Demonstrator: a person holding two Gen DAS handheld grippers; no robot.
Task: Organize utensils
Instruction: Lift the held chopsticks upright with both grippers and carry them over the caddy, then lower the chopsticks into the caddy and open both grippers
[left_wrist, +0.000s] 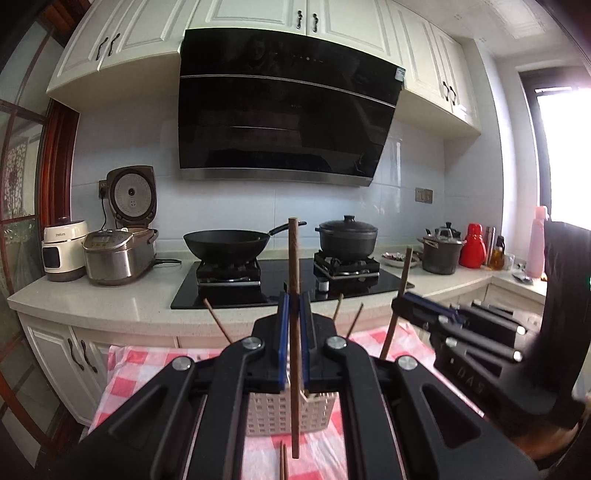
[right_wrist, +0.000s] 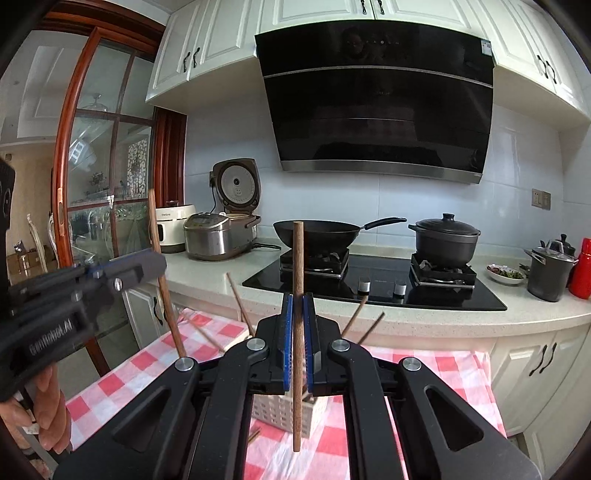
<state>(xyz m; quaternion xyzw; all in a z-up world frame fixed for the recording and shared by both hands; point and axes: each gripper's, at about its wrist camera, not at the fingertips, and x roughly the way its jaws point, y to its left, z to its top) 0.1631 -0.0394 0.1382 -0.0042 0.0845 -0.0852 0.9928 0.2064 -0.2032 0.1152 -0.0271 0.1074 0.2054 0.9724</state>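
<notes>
My left gripper (left_wrist: 294, 298) is shut on a brown wooden chopstick (left_wrist: 293, 258) that stands upright above a white slotted basket (left_wrist: 273, 413). Several chopstick ends (left_wrist: 216, 317) stick out of the basket behind the fingers. My right gripper (right_wrist: 298, 301) is likewise shut on an upright chopstick (right_wrist: 298, 258) over the same basket (right_wrist: 273, 410). Each gripper shows in the other's view: the right gripper (left_wrist: 402, 300) holds its chopstick (left_wrist: 405, 269) at the right, and the left gripper (right_wrist: 157, 263) grips its chopstick (right_wrist: 166, 302) at the left, with a person's hand (right_wrist: 48, 406) below.
The basket rests on a table with a red-and-white checked cloth (left_wrist: 147, 369). Another chopstick (left_wrist: 283, 463) lies on the cloth in front. Beyond the table runs a counter with a hob (left_wrist: 273, 291), a wok (left_wrist: 225, 243), a lidded black pot (left_wrist: 349, 236) and rice cookers (left_wrist: 118, 254).
</notes>
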